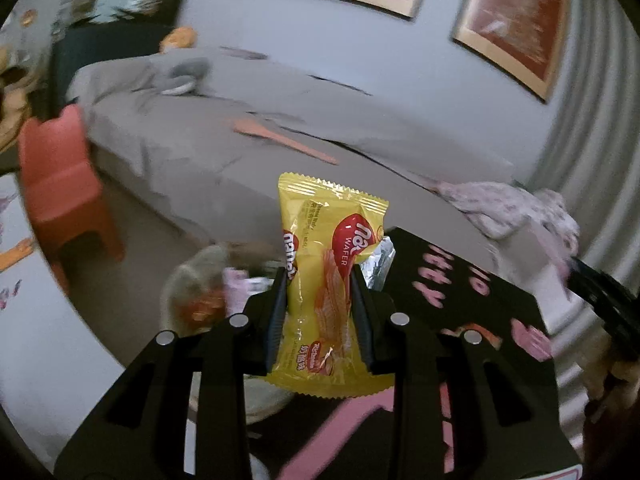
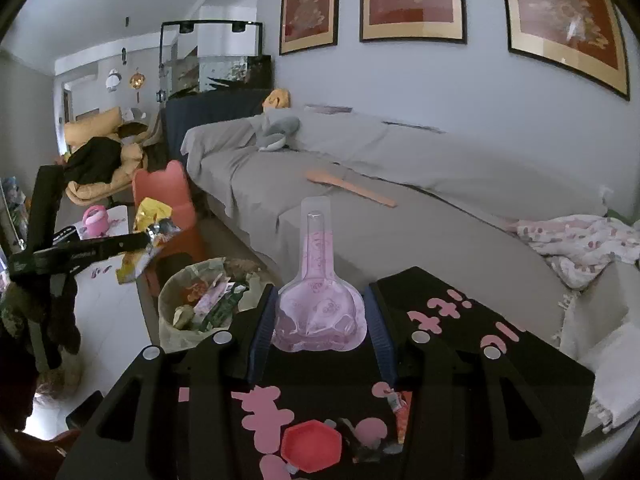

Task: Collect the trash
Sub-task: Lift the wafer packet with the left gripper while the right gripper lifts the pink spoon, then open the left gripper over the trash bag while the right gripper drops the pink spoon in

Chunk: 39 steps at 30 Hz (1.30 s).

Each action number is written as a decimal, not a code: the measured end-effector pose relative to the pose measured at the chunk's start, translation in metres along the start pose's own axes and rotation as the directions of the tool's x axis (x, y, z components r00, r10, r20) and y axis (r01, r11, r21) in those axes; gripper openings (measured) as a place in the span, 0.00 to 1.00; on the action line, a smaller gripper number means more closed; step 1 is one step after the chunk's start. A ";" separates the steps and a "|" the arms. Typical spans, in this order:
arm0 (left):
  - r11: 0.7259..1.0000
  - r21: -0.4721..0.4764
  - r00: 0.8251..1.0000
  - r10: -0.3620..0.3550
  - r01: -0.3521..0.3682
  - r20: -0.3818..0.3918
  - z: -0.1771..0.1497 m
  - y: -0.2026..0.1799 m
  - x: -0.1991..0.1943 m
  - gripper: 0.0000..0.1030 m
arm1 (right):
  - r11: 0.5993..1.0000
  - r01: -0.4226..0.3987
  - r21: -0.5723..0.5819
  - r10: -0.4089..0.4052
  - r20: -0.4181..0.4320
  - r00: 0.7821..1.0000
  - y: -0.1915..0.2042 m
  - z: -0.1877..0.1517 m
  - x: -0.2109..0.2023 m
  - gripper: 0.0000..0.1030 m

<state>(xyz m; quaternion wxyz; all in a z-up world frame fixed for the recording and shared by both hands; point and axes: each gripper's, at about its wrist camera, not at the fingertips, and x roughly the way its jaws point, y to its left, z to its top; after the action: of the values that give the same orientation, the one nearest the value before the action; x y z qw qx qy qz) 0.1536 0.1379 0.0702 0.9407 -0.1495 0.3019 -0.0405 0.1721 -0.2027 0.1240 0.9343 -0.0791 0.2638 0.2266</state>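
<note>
Both grippers were loaded and held above the black table (image 2: 500, 312) with its pink lettering. The left gripper (image 1: 320, 280) had its pads clamped on the sides of a yellow wafer wrapper (image 1: 326, 280), which stood upright between them, its torn foil edge showing at one side. The right gripper (image 2: 320, 300) was closed on a pink bottle-shaped pouch (image 2: 318, 304), gripping the wide bulb, the neck pointing away toward the grey sofa (image 2: 400, 208).

The trash bin (image 2: 192, 304), lined with a pale bag and already holding scraps, sat on the floor just left of the table, beside the orange stool (image 2: 168, 188). In the right wrist view the left gripper, with its wrapper, appeared well left of the bin.

My reading: the step in hand was carrying both pieces to the bin. To do it well, each gripper should be brought right over the bin's mouth before letting go, since a light wrapper may drift. The pouch looked soft, so the grip should stay steady. More litter, including a red hexagonal lid (image 2: 312, 446), waited on the table.
</note>
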 end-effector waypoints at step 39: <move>0.974 -0.225 0.987 -0.055 0.020 -0.150 -0.019 0.092 0.088 0.63 | 0.993 -0.118 0.020 0.119 -0.133 0.984 0.027 0.011 0.131 0.41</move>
<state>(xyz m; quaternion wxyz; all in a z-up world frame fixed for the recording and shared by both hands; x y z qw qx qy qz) 0.2127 0.2065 -0.0215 0.8906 -0.2562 0.3740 -0.0355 0.2639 -0.1258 0.0629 0.8998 -0.0726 0.3314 0.2744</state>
